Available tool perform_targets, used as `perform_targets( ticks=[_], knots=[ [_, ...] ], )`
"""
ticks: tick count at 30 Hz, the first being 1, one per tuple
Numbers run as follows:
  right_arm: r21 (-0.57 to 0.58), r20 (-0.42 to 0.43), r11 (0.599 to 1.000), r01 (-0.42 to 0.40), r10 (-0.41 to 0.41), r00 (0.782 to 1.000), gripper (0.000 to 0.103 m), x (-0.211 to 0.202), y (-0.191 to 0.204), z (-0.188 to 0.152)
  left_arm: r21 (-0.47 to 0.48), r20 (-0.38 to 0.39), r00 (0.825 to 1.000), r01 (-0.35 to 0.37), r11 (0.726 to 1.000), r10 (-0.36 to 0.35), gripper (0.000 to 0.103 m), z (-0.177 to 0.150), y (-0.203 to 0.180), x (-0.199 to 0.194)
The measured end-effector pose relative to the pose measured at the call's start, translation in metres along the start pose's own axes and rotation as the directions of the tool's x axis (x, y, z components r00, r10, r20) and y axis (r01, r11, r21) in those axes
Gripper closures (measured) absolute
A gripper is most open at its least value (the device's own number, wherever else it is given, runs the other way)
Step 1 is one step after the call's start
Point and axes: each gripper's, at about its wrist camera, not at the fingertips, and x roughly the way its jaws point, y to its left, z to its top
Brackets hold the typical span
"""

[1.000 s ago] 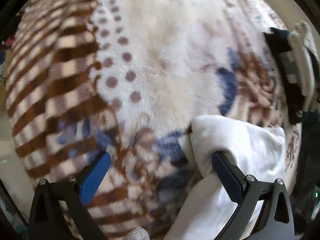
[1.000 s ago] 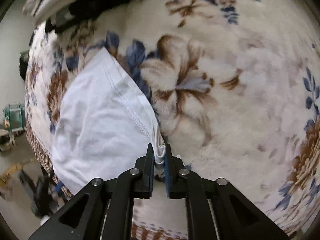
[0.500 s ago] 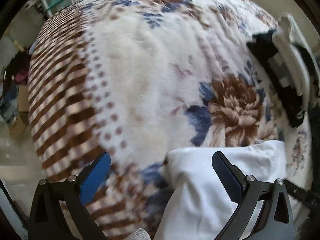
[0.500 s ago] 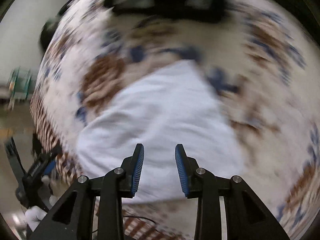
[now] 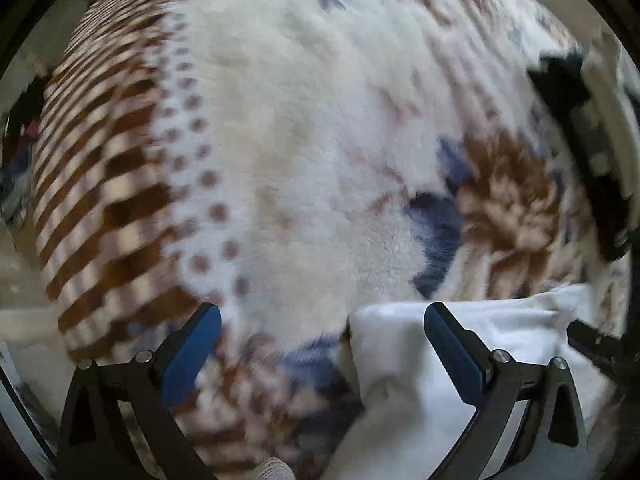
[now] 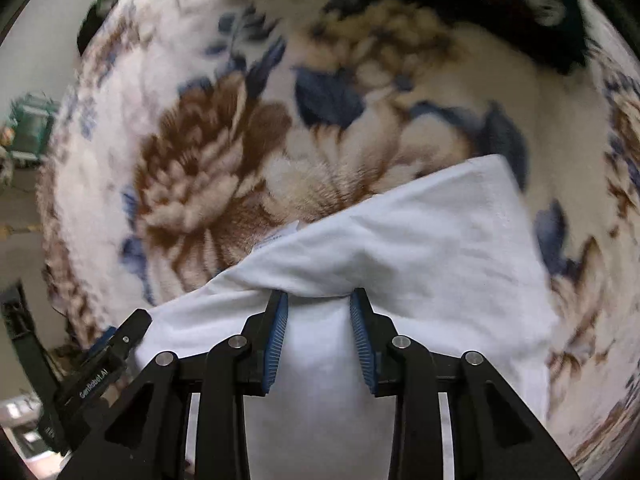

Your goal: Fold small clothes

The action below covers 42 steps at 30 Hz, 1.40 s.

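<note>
A white folded garment [image 6: 420,248] lies on a plush flowered blanket [image 6: 224,152]. My right gripper [image 6: 319,304] points down at the garment's near part, jaws partly apart. White cloth bulges between the pads, and they do not clearly pinch it. My left gripper [image 5: 320,316] hovers wide open over the blanket [image 5: 300,140], with nothing between its fingers. Its right finger hangs over the white garment [image 5: 520,320], whose left edge lies inside the gap. Each gripper shows at the edge of the other's view: the left gripper [image 6: 120,344] and the right gripper [image 5: 592,344].
A pile of dark and white clothes [image 6: 520,0] lies at the blanket's far side, also seen as a clothes pile [image 5: 580,120] at the right. The blanket's brown checked border [image 5: 100,200] runs along the left, with floor beyond it. A green crate [image 6: 32,128] stands off the bed.
My right gripper let go of the garment's hem, opened, and swung across to the garment's other side. The left gripper rose slightly, staying wide open.
</note>
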Motion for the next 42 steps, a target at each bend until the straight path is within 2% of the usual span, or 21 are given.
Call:
perform_targets(
  ticks=[2, 4, 7, 9, 12, 13, 16, 19, 20, 22, 23, 24, 26, 28, 30, 31, 33, 35, 39, 40, 42],
  knots=[
    [0.032, 0.034, 0.999, -0.017, 0.016, 0.999, 0.066, -0.025, -0.019, -0.008, -0.032, 0.007, 0.999, 0.043, 0.999, -0.043, 0.0, -0.011, 0.012, -0.016],
    [0.072, 0.054, 0.997, -0.034, 0.031, 0.998, 0.049, -0.045, -0.044, -0.022, -0.051, -0.012, 0.993, 0.116, 0.992, -0.116, 0.0, -0.029, 0.024, -0.021],
    [0.122, 0.042, 0.991, -0.053, 0.048, 0.998, 0.023, -0.065, -0.096, -0.048, -0.052, -0.073, 0.983, 0.166, 0.985, -0.17, 0.0, -0.053, 0.03, -0.012],
    [0.138, 0.035, 0.988, -0.064, 0.06, 0.998, 0.017, -0.06, -0.119, -0.056, -0.063, -0.107, 0.973, 0.198, 0.978, -0.204, 0.0, -0.066, 0.031, -0.007],
    [0.166, -0.004, 0.973, -0.157, 0.16, 0.987, 0.017, -0.03, -0.147, -0.062, -0.08, -0.11, 0.956, 0.266, 0.961, -0.273, 0.0, -0.08, 0.027, -0.002],
    [0.168, -0.018, 0.961, -0.221, 0.227, 0.974, 0.017, -0.016, -0.157, -0.061, -0.076, -0.109, 0.952, 0.278, 0.958, -0.285, 0.0, -0.08, 0.026, 0.0],
    [0.152, -0.056, 0.938, -0.312, 0.324, 0.944, 0.017, 0.017, -0.161, -0.051, -0.074, -0.137, 0.944, 0.292, 0.954, -0.299, 0.0, -0.078, 0.011, 0.011],
    [0.129, -0.081, 0.919, -0.372, 0.383, 0.92, 0.013, 0.032, -0.159, -0.043, -0.08, -0.126, 0.918, 0.37, 0.926, -0.377, 0.0, -0.073, 0.002, 0.01],
    [0.118, -0.087, 0.911, -0.396, 0.407, 0.909, 0.013, 0.033, -0.156, -0.04, -0.071, -0.126, 0.913, 0.381, 0.922, -0.387, 0.006, -0.072, -0.001, 0.011],
    [0.122, -0.098, 0.884, -0.452, 0.464, 0.88, 0.014, 0.036, -0.154, -0.038, -0.037, -0.137, 0.915, 0.378, 0.925, -0.379, 0.01, -0.072, -0.013, 0.014],
    [0.121, -0.116, 0.884, -0.452, 0.465, 0.878, 0.014, 0.037, -0.152, -0.038, -0.022, -0.148, 0.92, 0.364, 0.931, -0.363, 0.01, -0.072, -0.018, 0.016],
    [0.108, -0.136, 0.903, -0.416, 0.428, 0.894, 0.017, 0.036, -0.149, -0.038, -0.019, -0.149, 0.926, 0.348, 0.937, -0.347, 0.01, -0.072, -0.019, 0.015],
    [0.067, -0.133, 0.939, -0.339, 0.345, 0.929, 0.019, 0.024, -0.137, -0.039, -0.026, -0.151, 0.927, 0.342, 0.939, -0.342, 0.01, -0.074, -0.019, 0.012],
    [0.002, -0.084, 0.974, -0.225, 0.224, 0.971, 0.019, -0.004, -0.124, -0.043, -0.042, -0.138, 0.928, 0.343, 0.938, -0.346, 0.01, -0.08, -0.013, 0.007],
    [-0.065, -0.029, 0.989, -0.136, 0.134, 0.991, 0.019, -0.031, -0.106, -0.046, -0.073, -0.117, 0.922, 0.363, 0.929, -0.37, 0.012, -0.091, 0.0, 0.004],
    [-0.119, 0.002, 0.987, -0.11, 0.111, 0.994, 0.019, -0.048, -0.09, -0.047, -0.082, -0.102, 0.92, 0.371, 0.925, -0.378, 0.02, -0.095, 0.004, 0.004],
    [-0.172, 0.025, 0.983, -0.06, 0.065, 0.998, 0.019, -0.066, -0.064, -0.046, -0.095, -0.093, 0.919, 0.375, 0.922, -0.383, 0.085, -0.102, 0.01, 0.009],
    [-0.222, 0.029, 0.973, -0.06, 0.068, 0.997, 0.019, -0.077, -0.029, -0.038, -0.111, -0.085, 0.912, 0.391, 0.914, -0.401, 0.088, -0.108, 0.014, 0.011],
    [-0.337, -0.067, 0.934, -0.115, 0.098, 0.993, 0.019, -0.067, 0.054, -0.022, -0.105, -0.045, 0.914, 0.398, 0.911, -0.404, 0.089, -0.115, 0.017, 0.004],
    [-0.402, -0.117, 0.907, -0.129, 0.089, 0.989, 0.019, -0.052, 0.091, -0.02, -0.111, -0.041, 0.911, 0.404, 0.908, -0.41, 0.089, -0.116, 0.019, 0.004],
    [-0.522, -0.15, 0.846, -0.109, 0.036, 0.988, 0.019, -0.031, 0.139, -0.026, -0.121, -0.035, 0.908, 0.411, 0.903, -0.418, 0.089, -0.118, 0.023, 0.004]
  ],
)
